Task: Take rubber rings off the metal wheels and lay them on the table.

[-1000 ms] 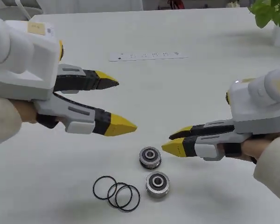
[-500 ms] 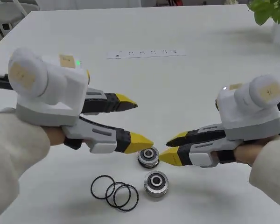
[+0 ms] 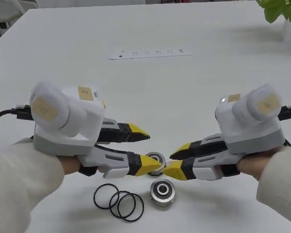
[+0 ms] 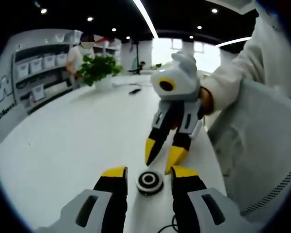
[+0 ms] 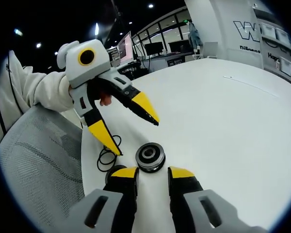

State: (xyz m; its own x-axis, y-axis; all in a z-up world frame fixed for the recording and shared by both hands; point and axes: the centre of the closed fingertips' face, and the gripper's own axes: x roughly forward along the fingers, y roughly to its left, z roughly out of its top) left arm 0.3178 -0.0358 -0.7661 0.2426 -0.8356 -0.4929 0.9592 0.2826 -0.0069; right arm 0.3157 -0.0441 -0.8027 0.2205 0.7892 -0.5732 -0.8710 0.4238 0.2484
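Jaws on both grippers stand apart and hold nothing. On my head feed the left gripper (image 3: 154, 150) is spread wide, while the right gripper (image 3: 168, 164) shows a narrower gap. Their pointed yellow tips meet from either side at the far metal wheel (image 3: 156, 158), a small round disc with a bright steel hub and a dark band around its edge. It lies flat on the smooth white table (image 3: 184, 87). In the left gripper view I see this wheel (image 4: 150, 181) between that gripper's own two tips, with a little table showing on each side, and the right gripper (image 4: 163, 156) pointing down just beyond it. In the right gripper view the wheel (image 5: 150, 158) sits just ahead of the tips, with the left gripper (image 5: 135, 135) angled in above it. Just nearer to me than the far wheel lies a second wheel (image 3: 163, 191), also flat, with concentric steel rings on its face. Beside that one, to the left of the far wheel, three thin black rubber rings (image 3: 120, 202) lie overlapping like chain links.
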